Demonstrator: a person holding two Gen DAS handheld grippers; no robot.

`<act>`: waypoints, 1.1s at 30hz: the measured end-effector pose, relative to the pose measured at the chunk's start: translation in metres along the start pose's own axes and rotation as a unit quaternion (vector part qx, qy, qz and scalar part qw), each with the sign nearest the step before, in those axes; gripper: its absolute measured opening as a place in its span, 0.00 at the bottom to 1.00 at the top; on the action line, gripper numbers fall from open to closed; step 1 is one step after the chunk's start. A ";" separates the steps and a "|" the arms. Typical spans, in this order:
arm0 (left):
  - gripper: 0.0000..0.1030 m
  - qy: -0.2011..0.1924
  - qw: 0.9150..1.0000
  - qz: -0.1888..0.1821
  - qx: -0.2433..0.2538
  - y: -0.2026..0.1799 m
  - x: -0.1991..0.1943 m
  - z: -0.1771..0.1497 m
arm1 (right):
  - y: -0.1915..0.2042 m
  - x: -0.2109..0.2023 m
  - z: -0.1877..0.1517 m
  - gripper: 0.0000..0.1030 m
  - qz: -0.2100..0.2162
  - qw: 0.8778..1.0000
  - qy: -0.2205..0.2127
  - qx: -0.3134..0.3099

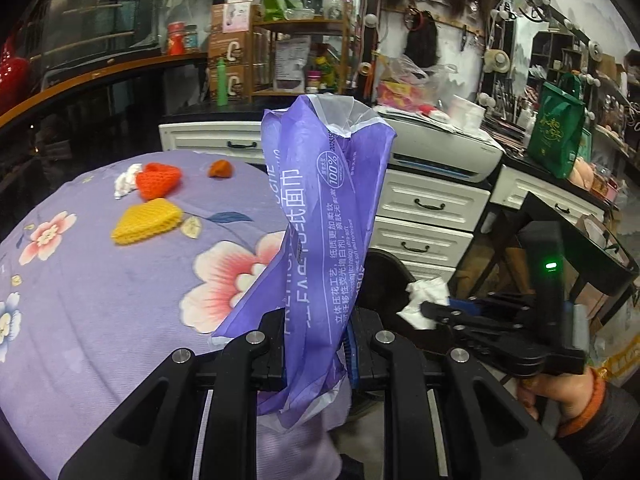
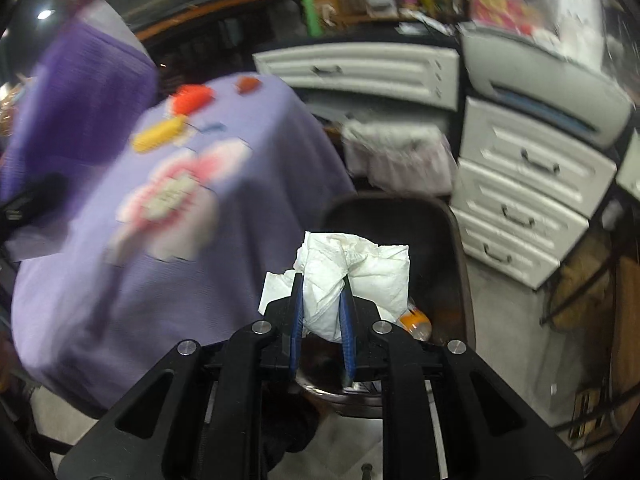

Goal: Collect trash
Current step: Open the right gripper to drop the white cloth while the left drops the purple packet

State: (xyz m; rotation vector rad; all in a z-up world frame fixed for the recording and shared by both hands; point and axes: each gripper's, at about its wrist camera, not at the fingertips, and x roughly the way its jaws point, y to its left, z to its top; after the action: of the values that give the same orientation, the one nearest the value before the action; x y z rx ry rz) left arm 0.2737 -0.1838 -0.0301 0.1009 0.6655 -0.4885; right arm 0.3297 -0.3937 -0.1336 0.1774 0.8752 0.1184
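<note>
Cluttered shop room: white drawer units (image 2: 520, 184) behind, a worktop under a purple floral cloth (image 1: 100, 280) in front.

Left tool (image 1: 316, 344): clamped on an empty purple facial-tissue wrapper (image 1: 324, 208), which stands up between the jaws, clear of the worktop.

Right tool (image 2: 322, 312): clamped on a crumpled white tissue wad (image 2: 352, 272). It hangs over a dark bin (image 2: 432, 240) on the floor beside the worktop; something orange (image 2: 416, 320) already lies inside (cannot tell what).

Step in hand, as I judge it: delivery, both tools loaded, right one about at the drop point.

Next move: open the right tool over the bin mouth, then carry the left across and release the wrapper there too.

Remaining on the worktop: a white tissue scrap (image 1: 127, 180), orange foam net (image 1: 159, 180), yellow foam net (image 1: 146, 222), small orange piece (image 1: 220, 169). More trips needed.
</note>
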 end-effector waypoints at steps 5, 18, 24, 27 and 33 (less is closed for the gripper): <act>0.19 0.015 1.000 -0.020 0.014 -0.022 0.018 -0.001 | -0.021 0.037 -0.009 0.17 -0.008 0.999 0.037 0.026; 0.19 0.059 0.997 -0.044 0.038 -0.059 0.061 -0.013 | -0.062 0.078 -0.022 0.59 -0.038 0.993 0.070 0.084; 0.19 0.090 0.993 -0.054 0.046 -0.071 0.085 -0.022 | -0.084 0.041 -0.013 0.68 -0.072 0.991 0.026 0.106; 0.19 0.102 0.992 -0.050 0.053 -0.077 0.096 -0.027 | -0.098 0.017 -0.009 0.74 -0.100 0.988 -0.005 0.114; 0.19 0.119 0.989 -0.056 0.062 -0.089 0.112 -0.035 | -0.130 -0.019 -0.008 0.75 -0.140 0.979 -0.038 0.144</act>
State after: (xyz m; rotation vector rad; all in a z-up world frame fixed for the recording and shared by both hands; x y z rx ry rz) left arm 0.2878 -0.2988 -0.1207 0.2434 0.8777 -0.6324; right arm 0.3158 -0.5232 -0.1509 0.3240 0.8290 -0.2789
